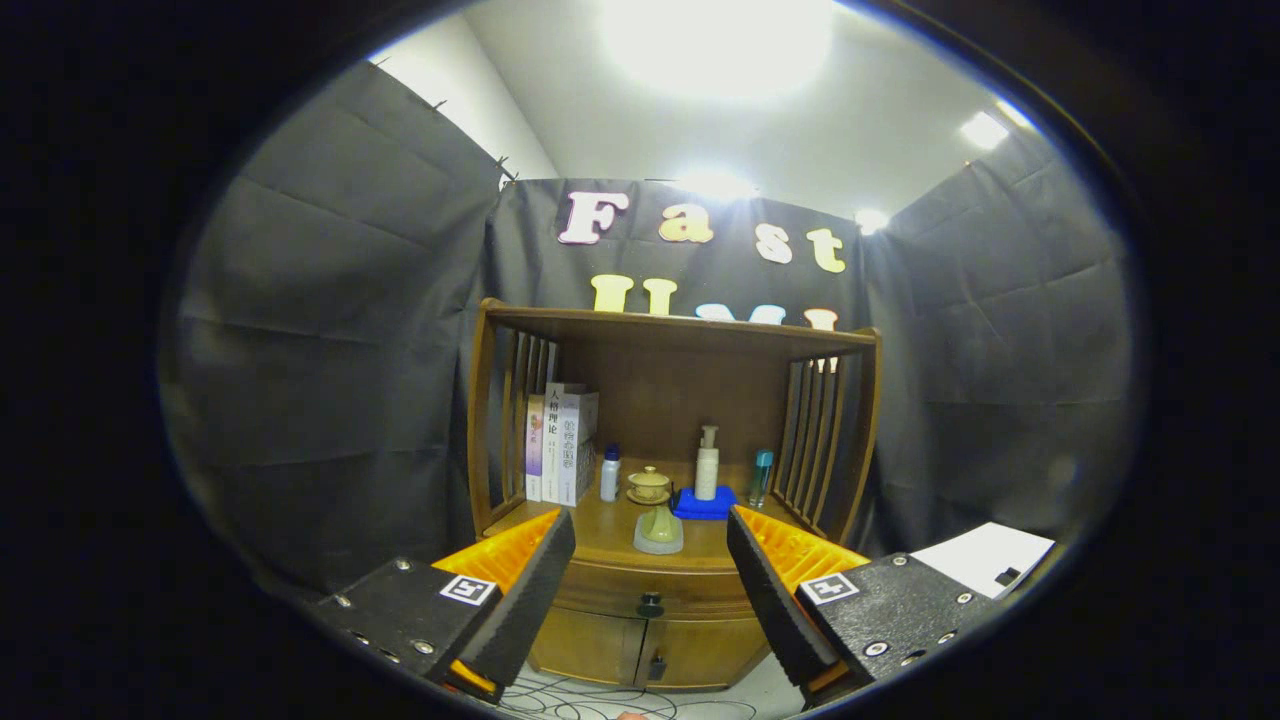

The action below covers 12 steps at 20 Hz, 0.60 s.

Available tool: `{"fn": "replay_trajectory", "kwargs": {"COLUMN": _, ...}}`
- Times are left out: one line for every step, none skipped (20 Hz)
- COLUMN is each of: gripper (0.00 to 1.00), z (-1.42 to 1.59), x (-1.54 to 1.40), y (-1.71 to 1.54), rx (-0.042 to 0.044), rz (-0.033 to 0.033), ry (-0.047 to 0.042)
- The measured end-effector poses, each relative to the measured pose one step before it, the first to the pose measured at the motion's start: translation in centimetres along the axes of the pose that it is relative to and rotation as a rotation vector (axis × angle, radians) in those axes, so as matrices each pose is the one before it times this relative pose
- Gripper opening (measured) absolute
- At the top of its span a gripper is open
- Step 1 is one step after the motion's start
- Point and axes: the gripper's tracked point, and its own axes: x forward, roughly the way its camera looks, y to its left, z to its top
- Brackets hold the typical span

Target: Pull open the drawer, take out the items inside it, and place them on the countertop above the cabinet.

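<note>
Your gripper has its fingers spread wide and empty, held well back from the wooden cabinet. The drawer is shut, and it lies straight ahead, framed in the gap between the two fingers. Its front runs crosswise, left to right, under the table that tops the cabinet. The dark knob sits at the middle of that front, almost centred between your fingers and a little below their tips.

So, in my judgement, the move turns on a straight advance: keep the knob centred, drop slightly, then close on it and draw back toward yourself.

Beyond the drawer, the table already carries a small green piece, a lidded cup, a blue block with a pump bottle, and books, so bare wood there is limited. What lies inside the drawer you cannot tell yet.
</note>
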Motion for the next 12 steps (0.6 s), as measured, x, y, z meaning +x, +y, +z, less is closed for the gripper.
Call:
{"fn": "replay_trajectory", "kwargs": {"gripper": 0.95, "z": 0.111, "x": -0.298, "y": 0.413, "rx": 0.02601, "rz": 0.0024, "ry": -0.00054}}
{"fn": "replay_trajectory", "kwargs": {"gripper": 0.95, "z": 0.304, "x": -0.245, "y": 0.643, "rx": 0.02882, "rz": 0.01716, "ry": -0.00731}}
{"fn": "replay_trajectory", "kwargs": {"gripper": 0.94, "z": 0.186, "x": -0.135, "y": 0.808, "rx": 0.02337, "rz": 0.02379, "ry": -0.00168}}
{"fn": "replay_trajectory", "kwargs": {"gripper": 0.94, "z": 0.044, "x": -0.243, "y": 0.506, "rx": 0.01294, "rz": 0.01947, "ry": -0.00101}}
{"fn": "replay_trajectory", "kwargs": {"gripper": 0.94, "z": 0.16, "x": -0.141, "y": 0.347, "rx": -0.00123, "rz": 0.00811, "ry": -0.00562}}
{"fn": "replay_trajectory", "kwargs": {"gripper": 0.94, "z": -0.025, "x": 0.016, "y": 0.102, "rx": -0.01648, "rz": 0.00046, "ry": -0.0034}}
{"fn": "replay_trajectory", "kwargs": {"gripper": 0.95, "z": 0.009, "x": -0.125, "y": 0.252, "rx": -0.02504, "rz": -0.00162, "ry": -0.00343}}
{"fn": "replay_trajectory", "kwargs": {"gripper": 0.94, "z": 0.194, "x": -0.131, "y": 0.456, "rx": -0.0258, "rz": 0.00309, "ry": -0.00729}}
{"fn": "replay_trajectory", "kwargs": {"gripper": 0.94, "z": 0.235, "x": -0.058, "y": 0.621, "rx": -0.02481, "rz": 0.00857, "ry": -0.01106}}
{"fn": "replay_trajectory", "kwargs": {"gripper": 0.94, "z": 0.182, "x": -0.025, "y": 0.621, "rx": -0.02396, "rz": 0.00695, "ry": -0.00975}}
{"fn": "replay_trajectory", "kwargs": {"gripper": 0.95, "z": -0.003, "x": -0.103, "y": 0.395, "rx": -0.02211, "rz": 0.00235, "ry": -0.00403}}
{"fn": "replay_trajectory", "kwargs": {"gripper": 0.95, "z": -0.122, "x": -0.167, "y": 0.422, "rx": -0.01557, "rz": -0.00009, "ry": 0.00149}}
